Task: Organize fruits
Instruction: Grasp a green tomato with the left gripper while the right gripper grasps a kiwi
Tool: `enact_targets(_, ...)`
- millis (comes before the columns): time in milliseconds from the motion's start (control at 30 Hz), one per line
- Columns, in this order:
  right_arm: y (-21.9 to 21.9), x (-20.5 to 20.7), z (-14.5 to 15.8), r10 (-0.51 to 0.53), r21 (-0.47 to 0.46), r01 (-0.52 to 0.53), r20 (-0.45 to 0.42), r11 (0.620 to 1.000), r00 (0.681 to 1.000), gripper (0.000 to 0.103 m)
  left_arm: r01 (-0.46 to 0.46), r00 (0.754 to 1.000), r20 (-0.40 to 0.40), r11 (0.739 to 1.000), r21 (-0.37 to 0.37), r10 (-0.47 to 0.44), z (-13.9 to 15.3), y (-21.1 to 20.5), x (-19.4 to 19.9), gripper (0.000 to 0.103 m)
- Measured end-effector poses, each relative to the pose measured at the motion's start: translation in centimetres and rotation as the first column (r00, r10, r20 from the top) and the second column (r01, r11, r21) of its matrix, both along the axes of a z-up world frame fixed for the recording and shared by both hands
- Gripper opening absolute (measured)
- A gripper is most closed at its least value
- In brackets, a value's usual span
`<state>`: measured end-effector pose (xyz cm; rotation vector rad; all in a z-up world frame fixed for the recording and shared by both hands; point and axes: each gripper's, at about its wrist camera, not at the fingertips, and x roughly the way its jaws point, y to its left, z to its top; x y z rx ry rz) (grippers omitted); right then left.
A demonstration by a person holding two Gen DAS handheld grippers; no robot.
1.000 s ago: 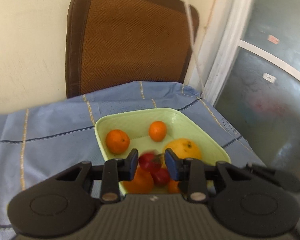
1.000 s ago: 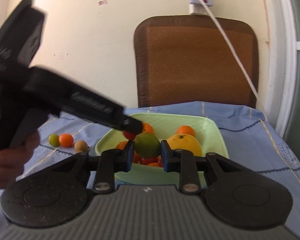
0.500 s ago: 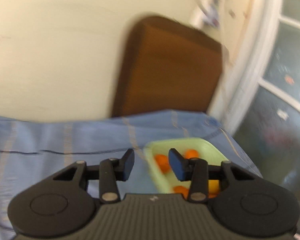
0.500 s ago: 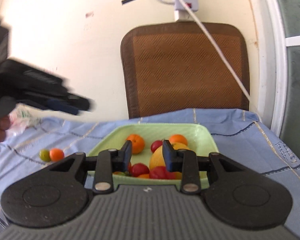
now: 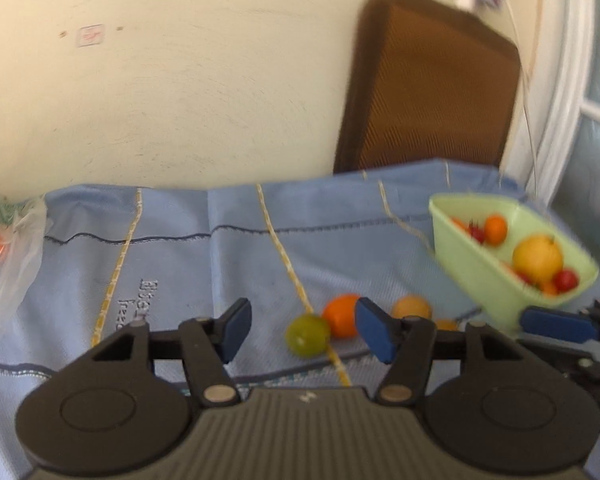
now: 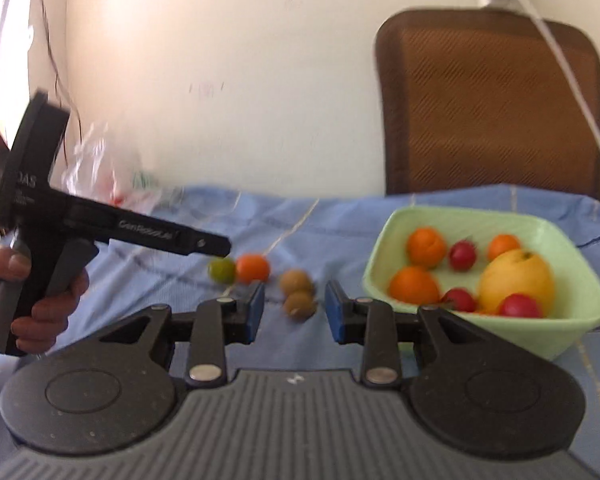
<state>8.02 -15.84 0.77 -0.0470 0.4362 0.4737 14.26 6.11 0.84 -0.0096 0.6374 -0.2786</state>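
While lowered, left claw [image 5: 300, 330] agape.

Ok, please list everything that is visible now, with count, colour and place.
bowl: one, pale green, right on cloth
small oranges: at least three, orange, in bowl
small red fruits: at least three, in bowl
large fruit: one, yellow-orange, in bowl
green fruit: one, on cloth
loose orange: one, touching green fruit
brown fruits: two, on cloth
cloth: one, blue
plastic bag: one, clear, far left
chair back: one, brown
left gripper: open, jaws just been opening, nothing gripped
right gripper: open, nothing gripped
hand: one, holding left gripper
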Motion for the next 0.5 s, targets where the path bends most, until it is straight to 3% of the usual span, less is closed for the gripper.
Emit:
enact_targets(167,2.2,1.9,-1.4,-0.03,-0.071,0.025,-0.076,0.997,0.997,0.036,0.035,0.999,-0.021,0.997,0.069,-0.033,-1.4,-0.8,0.3,0.054)
enact_targets(233,2.7,2.5,-1.6,-0.057,-0.088,0.048,-0.1,0.995,0.993,0.036,0.044,0.998,-0.046,0.996,0.079,-0.04,-1.9,-0.9,0.8,0.041)
enact_targets(267,2.7,2.8,-1.7,-0.068,-0.085,0.059,-0.115,0.995,0.991,0.036,0.046,0.998,-0.042,0.996,0.083,-0.042,-2.0,-0.9,0.8,0.041)
enact_targets(300,2.8,3.1,-1.7,-0.081,-0.084,0.071,-0.123,0.994,0.989,0.036,0.059,0.998,-0.04,0.995,0.081,-0.056,-1.9,-0.9,0.7,0.03)
enact_targets(500,3.5,4.1,-2.0,-0.108,-0.095,0.095,-0.141,0.991,0.984,0.036,0.076,0.997,-0.027,0.992,0.105,-0.073,-2.0,-1.2,-0.5,0.028)
